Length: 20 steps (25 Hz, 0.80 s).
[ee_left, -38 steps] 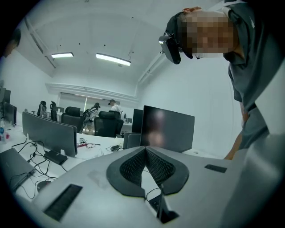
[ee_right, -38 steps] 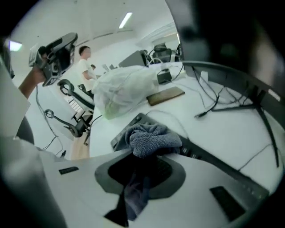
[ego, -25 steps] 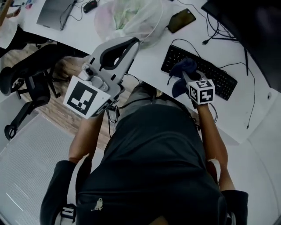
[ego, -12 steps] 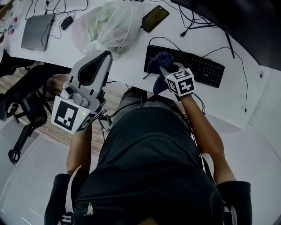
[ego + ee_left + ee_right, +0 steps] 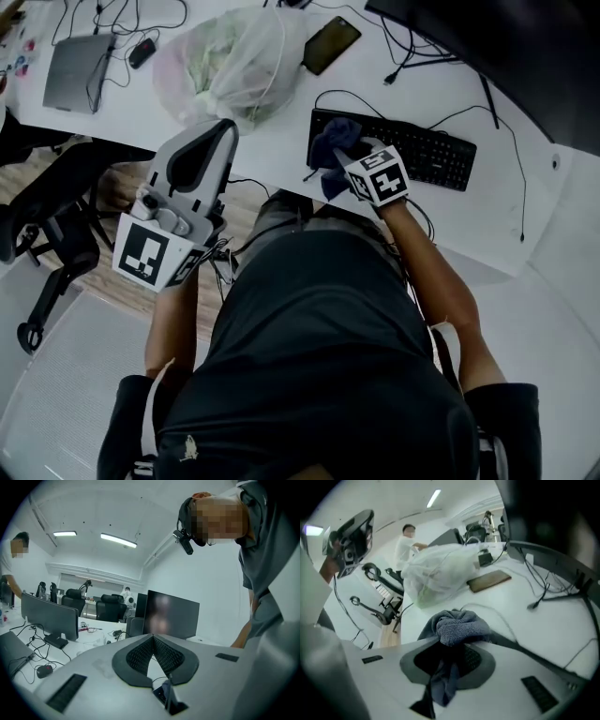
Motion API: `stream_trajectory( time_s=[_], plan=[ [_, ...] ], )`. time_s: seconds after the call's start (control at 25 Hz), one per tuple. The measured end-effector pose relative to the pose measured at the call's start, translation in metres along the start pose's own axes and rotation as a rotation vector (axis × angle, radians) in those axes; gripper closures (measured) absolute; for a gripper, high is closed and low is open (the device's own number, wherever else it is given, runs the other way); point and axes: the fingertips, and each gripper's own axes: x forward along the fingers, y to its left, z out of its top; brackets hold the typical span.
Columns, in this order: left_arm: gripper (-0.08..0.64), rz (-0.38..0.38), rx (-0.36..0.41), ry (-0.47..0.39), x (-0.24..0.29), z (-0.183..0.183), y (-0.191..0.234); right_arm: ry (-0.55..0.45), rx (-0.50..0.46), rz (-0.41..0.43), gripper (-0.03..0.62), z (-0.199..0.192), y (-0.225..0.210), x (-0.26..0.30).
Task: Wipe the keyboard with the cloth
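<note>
The jaws of the right gripper (image 5: 457, 641) are closed on the blue cloth (image 5: 459, 625), which is bunched above the pads while a loose tail hangs down between them. In the head view, this gripper (image 5: 342, 150) is held over the left end of the black keyboard (image 5: 422, 150), and the cloth (image 5: 333, 136) is pressed onto the keys there, with a fold draped over the near edge. A dark band seen past the right jaw in the right gripper view is probably the keyboard, though blur prevents certainty.

The jaws of the left gripper (image 5: 152, 639) are brought together at the tips, and nothing is held between the 2 ribbed pads. In the head view, the left gripper (image 5: 202, 155) is held off the near edge of the white desk (image 5: 487, 216), well apart from the keyboard.

Beyond the keyboard, a phone (image 5: 331, 43) is seen lying flat, with a translucent plastic bag (image 5: 225, 61) just to its left. A closed laptop (image 5: 75, 58) and a mouse (image 5: 142, 52) are placed farther left on the desk
</note>
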Motion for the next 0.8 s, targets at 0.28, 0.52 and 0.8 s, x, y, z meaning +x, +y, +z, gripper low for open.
stream_trajectory(
  time_s=[0.28,0.52,0.8],
  plan=[
    [0.555,-0.033,0.023,-0.005,0.013,0.01,-0.002,-0.006,0.083,0.014,0.525,0.025,-0.009,0.016],
    [0.555,-0.028,-0.004,0.008,0.009,0.001,0.01,0.056,-0.005,0.112,0.525,-0.003,0.037,0.016],
    [0.555,-0.05,0.0,-0.015,0.014,0.01,0.001,0.03,-0.021,0.047,0.525,0.031,0.02,0.031]
  ],
)
